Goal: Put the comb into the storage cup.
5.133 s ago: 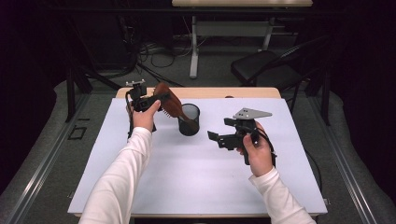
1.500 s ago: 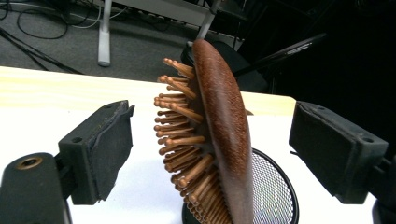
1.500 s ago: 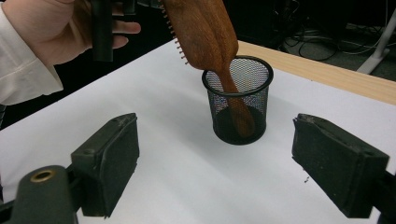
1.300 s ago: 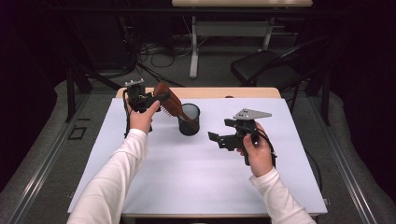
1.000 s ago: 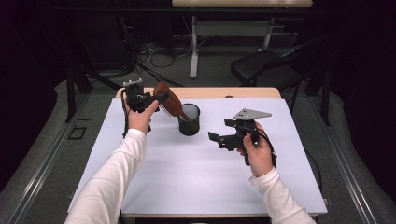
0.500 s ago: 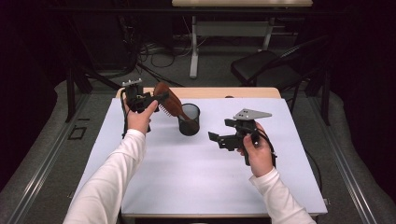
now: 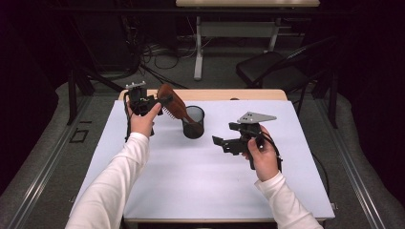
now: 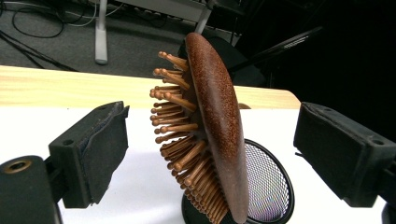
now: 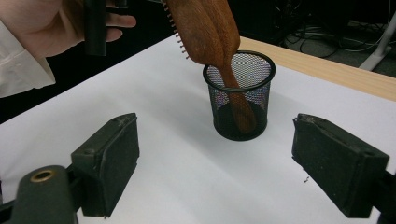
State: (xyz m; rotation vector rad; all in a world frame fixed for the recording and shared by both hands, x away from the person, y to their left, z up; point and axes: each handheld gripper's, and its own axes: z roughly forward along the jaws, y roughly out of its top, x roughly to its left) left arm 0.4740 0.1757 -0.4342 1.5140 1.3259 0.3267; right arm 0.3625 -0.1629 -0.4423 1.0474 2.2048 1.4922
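A brown wooden hairbrush [image 7: 173,106] stands handle-down in a black mesh cup [image 7: 193,125] at the back middle of the white table, leaning left. My left gripper [image 7: 160,101] is level with the brush head. In the left gripper view the brush [image 8: 219,121] stands edge-on between my two wide-apart pads [image 8: 100,149]. Neither pad touches it, and the bristles face the left pad. My right gripper [image 7: 220,142] hovers right of the cup, open. In the right gripper view it points at the cup [image 9: 240,100], where the brush handle [image 9: 238,102] shows through the mesh.
The white table top [image 7: 191,181] stretches toward me. A wooden strip [image 7: 248,94] runs along its far edge. Beyond it are a black chair [image 7: 272,71], a white desk leg [image 7: 198,52] and floor cables [image 7: 157,52]. The left hand [image 9: 42,28] is in the right gripper view.
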